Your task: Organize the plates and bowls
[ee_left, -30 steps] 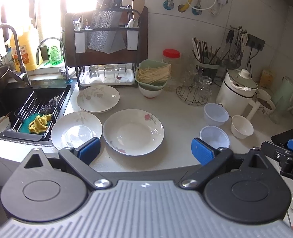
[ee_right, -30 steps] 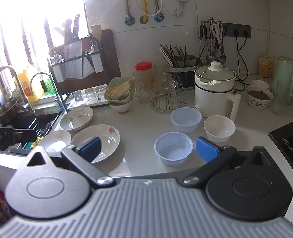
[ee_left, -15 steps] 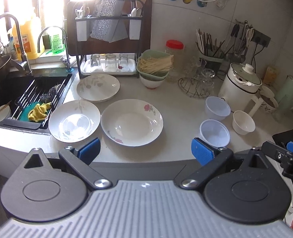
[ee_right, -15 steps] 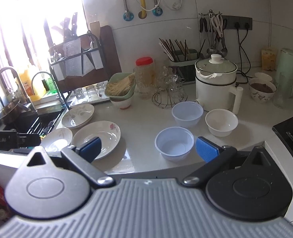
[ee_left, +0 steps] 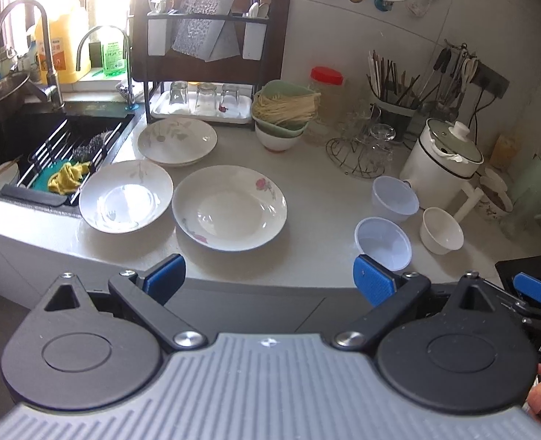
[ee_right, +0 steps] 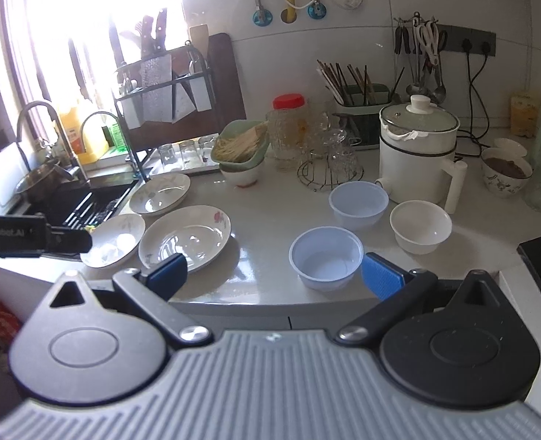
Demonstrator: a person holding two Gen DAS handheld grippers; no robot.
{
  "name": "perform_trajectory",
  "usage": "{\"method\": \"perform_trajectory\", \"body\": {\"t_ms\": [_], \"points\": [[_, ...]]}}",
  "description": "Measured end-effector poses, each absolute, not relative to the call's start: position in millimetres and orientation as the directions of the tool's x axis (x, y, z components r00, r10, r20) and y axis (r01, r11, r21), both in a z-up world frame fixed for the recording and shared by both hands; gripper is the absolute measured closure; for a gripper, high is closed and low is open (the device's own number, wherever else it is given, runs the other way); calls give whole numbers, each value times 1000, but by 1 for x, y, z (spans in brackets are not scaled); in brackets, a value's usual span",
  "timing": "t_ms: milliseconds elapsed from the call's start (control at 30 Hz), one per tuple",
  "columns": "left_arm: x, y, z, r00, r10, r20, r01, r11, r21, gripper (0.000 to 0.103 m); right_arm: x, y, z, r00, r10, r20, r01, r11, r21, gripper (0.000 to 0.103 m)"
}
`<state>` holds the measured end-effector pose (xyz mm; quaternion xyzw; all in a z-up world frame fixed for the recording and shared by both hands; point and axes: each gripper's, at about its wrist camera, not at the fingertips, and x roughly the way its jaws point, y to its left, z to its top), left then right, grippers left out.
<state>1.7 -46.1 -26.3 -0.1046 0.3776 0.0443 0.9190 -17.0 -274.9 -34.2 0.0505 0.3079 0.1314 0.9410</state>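
Both grippers have been drawn back from the counter (ee_left: 325,198) since a second ago, so more of its front edge is seen; nothing on it has been shifted. The left gripper (ee_left: 268,278) is held off the front edge, jaws spread wide and empty; the right gripper (ee_right: 274,275) is held likewise, jaws apart, nothing between them. Nearest, the rose-patterned plate (ee_left: 229,208) is found just beyond the left gripper, with the leaf-patterned plate (ee_left: 125,196) touching its left rim, beside the sink (ee_left: 32,146); a third plate (ee_left: 177,141) is set farther back, near the dish rack (ee_left: 204,55). Over on the right, a pale blue bowl (ee_right: 325,258) is seen closest to the right gripper; a second blue bowl (ee_right: 358,203) lies behind it, and a white bowl (ee_right: 420,226) just to its right; the white electric pot (ee_right: 417,154) is stood behind those two.
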Motion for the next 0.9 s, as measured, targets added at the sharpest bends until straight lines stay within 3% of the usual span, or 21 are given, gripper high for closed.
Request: {"method": "perform_trajectory", "body": {"t_ms": [300,900], "points": [[-4,-57,-22,729,49,-683,-189,973,-132,3,-15,-283,-35,770,318,-553,-247,948,200,0],[52,-10,-18,734,-15,-679,-113,983,-144,3,13,-244,-41,794,301,-527,-197,949,246,0]]}}
